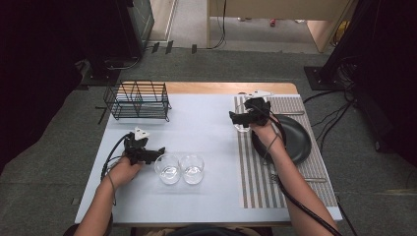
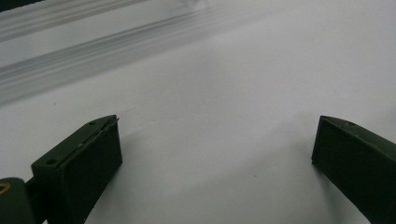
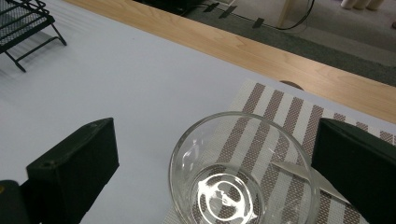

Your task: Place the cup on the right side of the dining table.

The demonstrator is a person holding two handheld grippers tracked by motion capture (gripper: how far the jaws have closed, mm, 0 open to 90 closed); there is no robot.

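I see the surface [image 1: 206, 132] first, covered in a pale sheet with a wooden edge along the far side. On its right lies the striped placemat [image 1: 255, 182], and on that mat sits the dark plate [image 1: 295, 140], partly under my right forearm. At the far left corner stands the black wire rack [image 1: 137, 101], upright and well apart from everything else.

Near the front, two clear glasses [image 1: 180, 168] stand side by side, touching or nearly so. My left tongs [image 1: 158, 154] sit just beside the left one of the pair, pointing toward it; from their own camera I see the jaws spread wide with only bare sheet between them, so they are released.

My right tongs [image 1: 235, 118] hover at the far left corner of the placemat. Between their jaws stands a third glass [image 3: 243, 172], upright, straddling the mat's edge. The jaws stand wide on either side of it, a gap showing on the left, the right jaw close to the rim; I read them as released, gripping nothing.
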